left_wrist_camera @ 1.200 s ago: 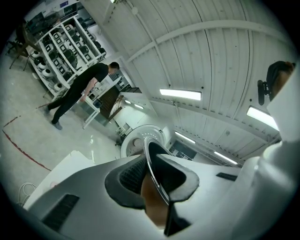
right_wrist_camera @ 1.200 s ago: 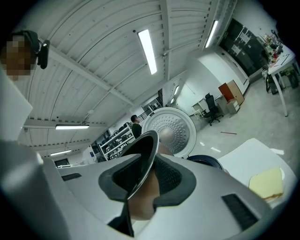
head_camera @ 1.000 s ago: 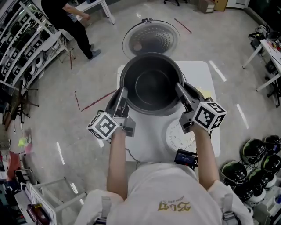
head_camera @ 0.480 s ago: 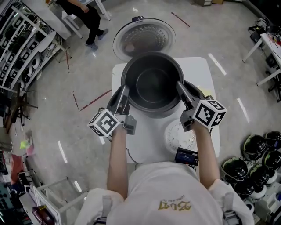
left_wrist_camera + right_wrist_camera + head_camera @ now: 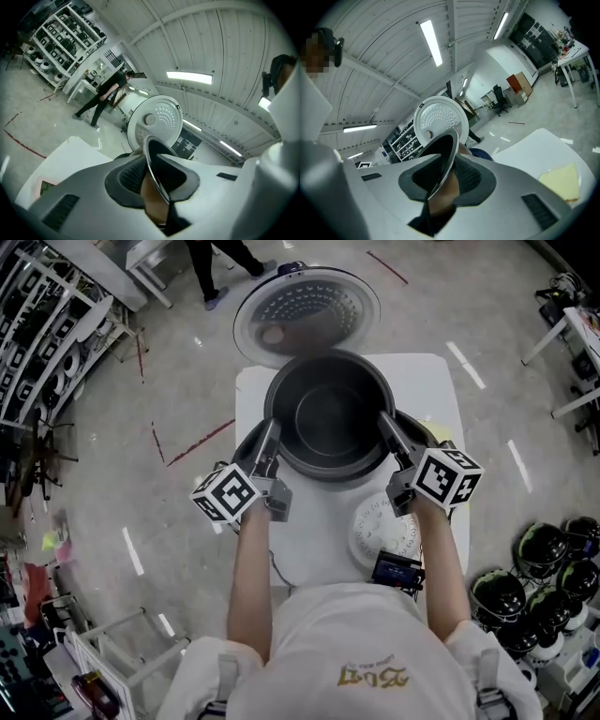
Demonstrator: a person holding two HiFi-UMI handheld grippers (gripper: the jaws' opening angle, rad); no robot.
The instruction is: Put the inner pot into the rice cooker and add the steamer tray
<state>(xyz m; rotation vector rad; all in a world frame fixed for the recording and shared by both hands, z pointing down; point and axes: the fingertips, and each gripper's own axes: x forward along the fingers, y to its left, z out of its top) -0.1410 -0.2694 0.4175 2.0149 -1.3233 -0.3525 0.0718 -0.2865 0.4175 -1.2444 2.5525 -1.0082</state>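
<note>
The inner pot (image 5: 328, 413) hangs between the two grippers, directly over the open rice cooker (image 5: 246, 440) on the white table (image 5: 314, 549). Its dark body shows around the pot's near edge. I can't tell whether the pot is fully seated.

The left gripper (image 5: 270, 434) is clamped on the pot's left rim. In its own view (image 5: 157, 187) the thin metal edge runs up between the narrow jaws, one pad inside the pot and one outside. The right gripper (image 5: 386, 424) pinches the opposite rim the same way (image 5: 440, 183), with its jaws a little wider than the left's. So the pot is carried by its two sides, mouth up and roughly level.

The cooker's lid (image 5: 305, 307) stands open behind the pot (its dotted inner face towards us). The round white steamer tray (image 5: 382, 529) lies flat on the table just beside the right gripper, touched by neither.
</note>
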